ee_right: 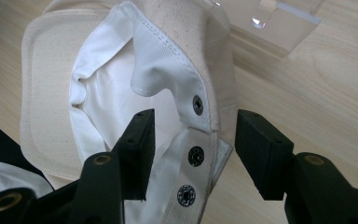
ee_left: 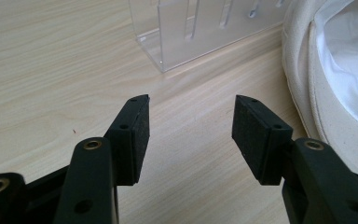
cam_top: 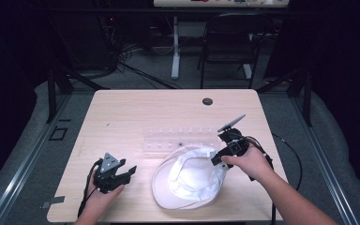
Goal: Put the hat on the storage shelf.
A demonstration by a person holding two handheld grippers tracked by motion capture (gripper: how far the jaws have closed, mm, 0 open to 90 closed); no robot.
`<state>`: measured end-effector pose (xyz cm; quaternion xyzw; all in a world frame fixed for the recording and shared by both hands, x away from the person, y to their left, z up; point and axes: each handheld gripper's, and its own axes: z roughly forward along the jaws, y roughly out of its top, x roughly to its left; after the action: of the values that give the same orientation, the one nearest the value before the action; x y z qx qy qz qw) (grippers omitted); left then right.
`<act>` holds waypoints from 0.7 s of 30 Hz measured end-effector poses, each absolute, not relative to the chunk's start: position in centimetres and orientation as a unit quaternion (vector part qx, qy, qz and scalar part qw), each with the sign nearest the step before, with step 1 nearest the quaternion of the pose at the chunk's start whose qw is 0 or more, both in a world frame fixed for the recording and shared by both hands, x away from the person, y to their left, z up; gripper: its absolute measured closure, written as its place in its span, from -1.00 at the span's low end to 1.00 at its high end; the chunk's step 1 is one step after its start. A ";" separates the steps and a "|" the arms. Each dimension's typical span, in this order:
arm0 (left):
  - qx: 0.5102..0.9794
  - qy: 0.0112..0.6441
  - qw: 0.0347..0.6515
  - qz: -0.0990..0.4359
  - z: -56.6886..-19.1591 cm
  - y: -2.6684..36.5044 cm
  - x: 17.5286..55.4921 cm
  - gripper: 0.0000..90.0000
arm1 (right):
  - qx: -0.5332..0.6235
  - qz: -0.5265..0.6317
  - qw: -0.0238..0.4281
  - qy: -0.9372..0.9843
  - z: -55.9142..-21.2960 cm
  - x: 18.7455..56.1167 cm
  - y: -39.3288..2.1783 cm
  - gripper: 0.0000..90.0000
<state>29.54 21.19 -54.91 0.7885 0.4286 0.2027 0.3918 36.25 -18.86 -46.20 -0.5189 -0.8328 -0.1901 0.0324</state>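
We see a white cap (cam_top: 190, 177) lying upside down near the table's (cam_top: 122, 112) near edge, just in front of a clear acrylic rack (cam_top: 178, 139). R gripper (ee_right: 193, 135) is open, jaws straddling the cap's snap strap (ee_right: 195, 156) w/o pinching it. L gripper (ee_left: 190, 121), left of the cap, open over bare wood

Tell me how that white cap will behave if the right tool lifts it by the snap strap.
The cap is probably floppy: its lining is creased and folded, so it would likely sag from the strap. It looks light, being thin cloth. The snap strap lies between the open jaws of the right tool, and its metal snaps may make the grip slip.
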 end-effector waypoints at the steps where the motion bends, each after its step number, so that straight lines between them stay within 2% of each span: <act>1: 0.788 0.429 0.392 0.202 -54.9 21.2 29.6 0.04 | -0.515 -0.187 0.038 -0.836 -46.3 36.4 -18.9 0.09; 13: 0.790 0.427 0.391 0.201 -55.0 21.2 29.6 0.03 | -0.525 -0.197 0.066 -0.826 -45.9 36.8 -19.2 0.42; 17: 0.792 0.426 0.389 0.200 -55.0 21.3 29.6 0.03 | -0.534 -0.211 0.068 -0.816 -45.7 36.7 -19.1 0.61; 21: 0.791 0.427 0.390 0.200 -55.0 21.2 29.6 0.03 | -0.541 -0.211 0.074 -0.811 -45.5 36.7 -19.1 0.67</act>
<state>29.63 21.23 -55.00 0.7909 0.4273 0.2000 0.3898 36.68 -19.06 -45.50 -0.5413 -0.8105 -0.2111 0.0741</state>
